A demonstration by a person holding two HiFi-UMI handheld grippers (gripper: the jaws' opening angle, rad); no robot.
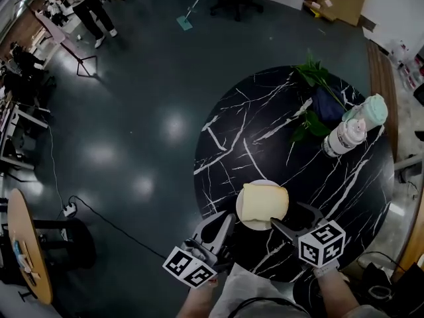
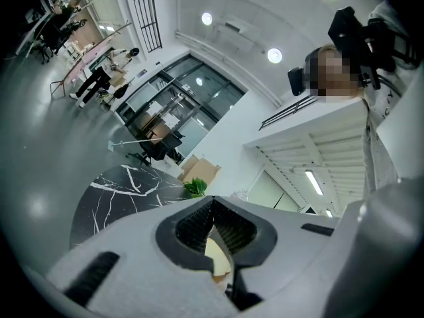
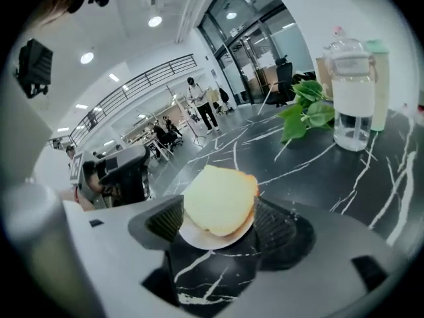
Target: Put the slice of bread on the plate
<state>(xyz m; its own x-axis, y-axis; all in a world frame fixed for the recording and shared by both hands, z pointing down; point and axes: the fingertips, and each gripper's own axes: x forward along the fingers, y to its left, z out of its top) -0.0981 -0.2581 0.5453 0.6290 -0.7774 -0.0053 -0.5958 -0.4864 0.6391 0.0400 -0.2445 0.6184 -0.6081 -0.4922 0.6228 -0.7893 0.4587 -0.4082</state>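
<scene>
Here is the slice of bread (image 1: 265, 202), lying flat on the white plate (image 1: 244, 220), covering most of it and overhanging the rim on the plate's right side. The plate sits on the black marble table (image 1: 265, 124), near the edge closest to the person. The right gripper (image 3: 220, 211) tilts down over the plate with its jaws wide, one either side of the plate, neither pad pressing on the bread. The left gripper (image 2: 211, 204) hangs just left of the plate, pointing level, its jaws drawn together at the tips and holding nothing. Well beyond the plate, to the right, stand a clear bottle (image 1: 348, 134), a pale green cup (image 1: 371, 110) and some green leaves (image 1: 315, 78).
</scene>
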